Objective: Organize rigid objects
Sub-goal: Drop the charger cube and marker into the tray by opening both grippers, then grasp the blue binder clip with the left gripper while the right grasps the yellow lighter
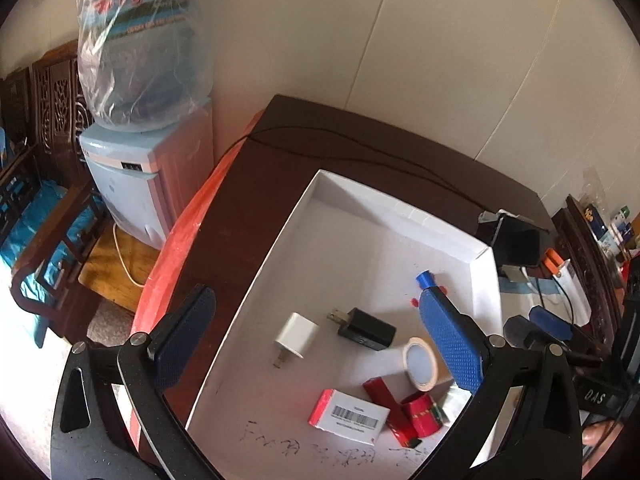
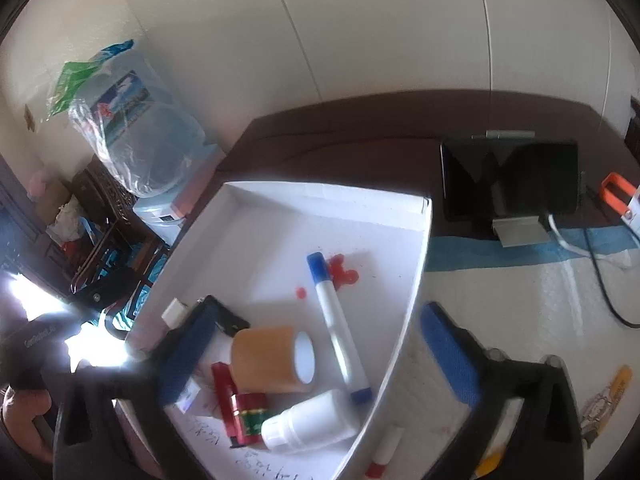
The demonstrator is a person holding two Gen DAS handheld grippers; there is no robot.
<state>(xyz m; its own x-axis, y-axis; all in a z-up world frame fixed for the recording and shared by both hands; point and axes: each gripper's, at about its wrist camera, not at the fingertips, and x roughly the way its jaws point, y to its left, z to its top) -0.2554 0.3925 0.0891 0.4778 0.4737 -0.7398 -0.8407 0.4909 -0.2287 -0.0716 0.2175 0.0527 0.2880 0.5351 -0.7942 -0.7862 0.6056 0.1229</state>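
Note:
A shallow white box (image 1: 486,280) (image 2: 424,240) lies on the dark table. In it are a white charger (image 1: 295,336), a black charger (image 1: 366,328), a roll of brown tape (image 1: 420,364) (image 2: 272,360), a barcoded red-and-white box (image 1: 348,416), red packs (image 1: 416,416) (image 2: 240,412), a white marker with blue caps (image 2: 338,328) and a white bottle (image 2: 312,420). My left gripper (image 1: 316,340) is open and empty above the box. My right gripper (image 2: 320,364) is open and empty, its fingers straddling the box's right wall. A small red-tipped white stick (image 2: 384,452) lies outside the box.
A tablet on a stand (image 2: 512,180) with cables stands at the table's back right. An orange-handled tool (image 2: 618,196) lies beside it. A water dispenser (image 1: 140,184) and carved wooden chairs (image 1: 44,184) stand left of the table. A yellow item (image 2: 608,396) lies on the white mat.

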